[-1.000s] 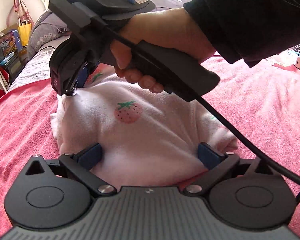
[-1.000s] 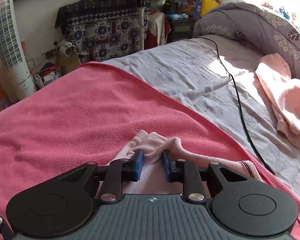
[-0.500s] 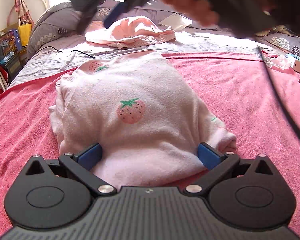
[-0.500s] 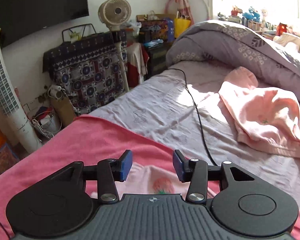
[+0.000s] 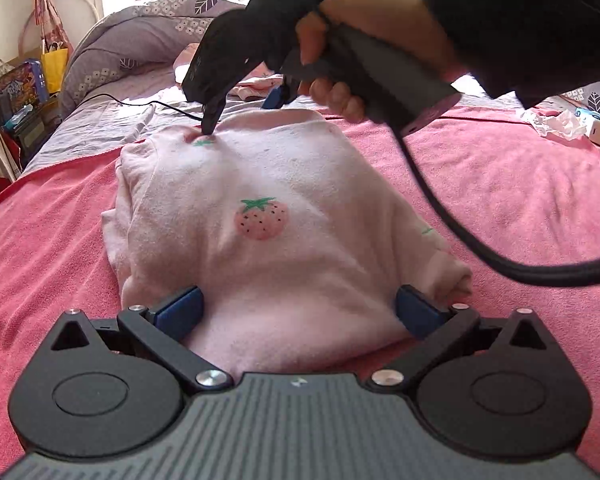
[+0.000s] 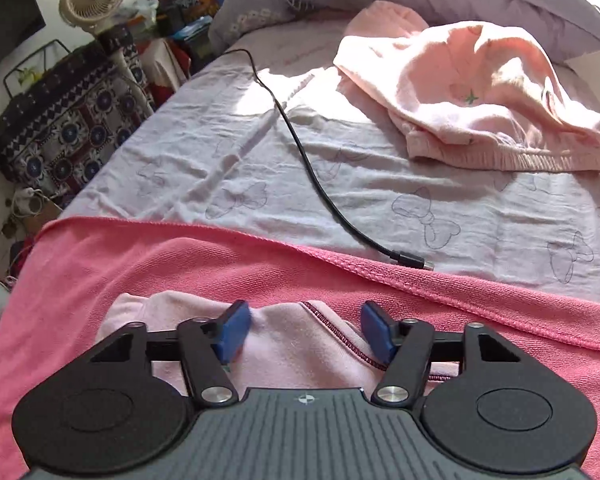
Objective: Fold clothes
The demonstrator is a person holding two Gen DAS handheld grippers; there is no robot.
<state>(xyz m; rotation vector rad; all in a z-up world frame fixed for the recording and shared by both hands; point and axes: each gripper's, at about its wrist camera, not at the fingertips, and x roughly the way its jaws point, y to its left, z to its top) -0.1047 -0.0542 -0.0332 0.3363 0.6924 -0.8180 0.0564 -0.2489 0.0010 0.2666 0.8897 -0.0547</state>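
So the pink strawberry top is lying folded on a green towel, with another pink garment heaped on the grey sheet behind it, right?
Not quite: the towel is pink, not green, as the left wrist view shows. The rest holds: the pink strawberry top lies folded on it, and another pink garment is heaped on the grey sheet behind.

No legible text, brand, number or sign can be made out in either view. Print is carried by the boxes (image 5: 18, 80) stacked beside the bed (image 6: 260, 160), left of its grey sheet, but it is too blurred and small to be read.
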